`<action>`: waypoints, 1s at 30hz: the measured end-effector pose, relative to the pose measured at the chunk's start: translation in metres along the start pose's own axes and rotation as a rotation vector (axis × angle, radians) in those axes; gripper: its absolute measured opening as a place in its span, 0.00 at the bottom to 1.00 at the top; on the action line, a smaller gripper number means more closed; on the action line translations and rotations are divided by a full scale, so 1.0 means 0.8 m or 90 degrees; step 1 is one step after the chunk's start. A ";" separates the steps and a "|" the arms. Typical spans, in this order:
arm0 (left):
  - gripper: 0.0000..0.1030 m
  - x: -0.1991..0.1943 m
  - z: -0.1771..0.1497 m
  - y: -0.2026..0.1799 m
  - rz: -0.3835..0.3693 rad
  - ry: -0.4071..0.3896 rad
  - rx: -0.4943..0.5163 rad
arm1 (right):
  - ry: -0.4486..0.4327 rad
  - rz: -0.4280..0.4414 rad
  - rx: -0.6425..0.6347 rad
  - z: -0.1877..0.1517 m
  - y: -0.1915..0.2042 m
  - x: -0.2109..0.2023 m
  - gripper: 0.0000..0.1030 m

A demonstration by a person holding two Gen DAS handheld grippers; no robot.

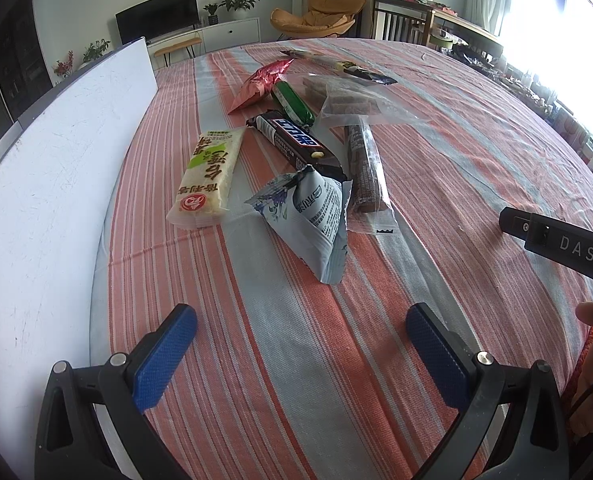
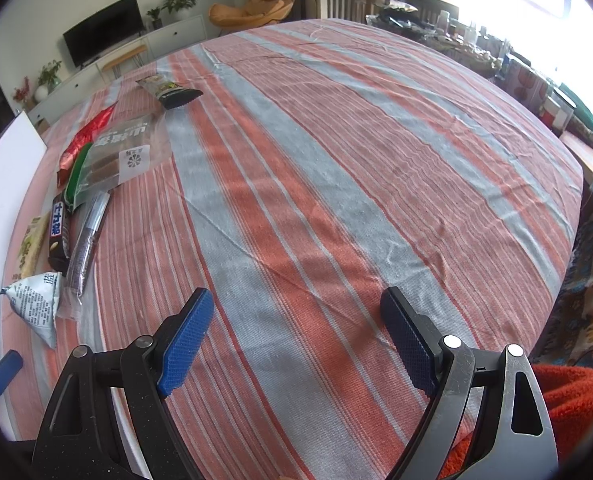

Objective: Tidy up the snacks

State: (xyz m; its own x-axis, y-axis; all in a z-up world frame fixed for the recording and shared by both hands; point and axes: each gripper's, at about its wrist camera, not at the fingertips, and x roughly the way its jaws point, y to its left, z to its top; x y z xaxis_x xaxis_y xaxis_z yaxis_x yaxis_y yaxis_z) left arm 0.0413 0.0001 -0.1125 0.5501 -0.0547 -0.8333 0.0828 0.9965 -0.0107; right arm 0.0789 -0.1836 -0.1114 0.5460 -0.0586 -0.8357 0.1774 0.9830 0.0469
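Both the left gripper (image 1: 301, 330) and right gripper (image 2: 296, 316) are held spread and empty above the striped tablecloth (image 2: 336, 160), presumably for approach, while the unsorted snacks (image 1: 296, 148) are left heaped beside the white board (image 1: 56, 152).

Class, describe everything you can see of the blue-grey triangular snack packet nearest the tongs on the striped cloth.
The triangular packet is a puffed, pyramid-like pouch of crinkled, slightly glossy film, blue-grey with dark printed text and a darker floral patch near one corner. It looks sealed, with flat crimped ends. It lies on the striped tablecloth, nearest of the snacks to the left tongs, which are open and not touching it. Its far edge overlaps the dark chocolate bar and meets the clear-wrapped brown bar.
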 end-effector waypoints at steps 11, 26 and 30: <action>1.00 -0.011 0.012 0.000 -0.047 0.100 0.026 | 0.000 0.005 0.003 0.000 -0.001 -0.001 0.85; 1.00 -0.072 0.066 -0.011 -0.091 0.043 0.059 | 0.000 0.007 0.003 0.000 -0.002 -0.001 0.85; 1.00 -0.075 0.077 0.000 -0.095 0.045 0.051 | 0.000 0.007 0.004 0.000 -0.003 -0.001 0.85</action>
State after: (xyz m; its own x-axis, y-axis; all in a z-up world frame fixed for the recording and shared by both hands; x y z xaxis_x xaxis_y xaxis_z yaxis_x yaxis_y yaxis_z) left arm 0.0591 -0.0008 -0.0285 0.4670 -0.1943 -0.8626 0.2268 0.9693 -0.0955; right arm 0.0778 -0.1855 -0.1106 0.5483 -0.0477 -0.8349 0.1761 0.9826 0.0595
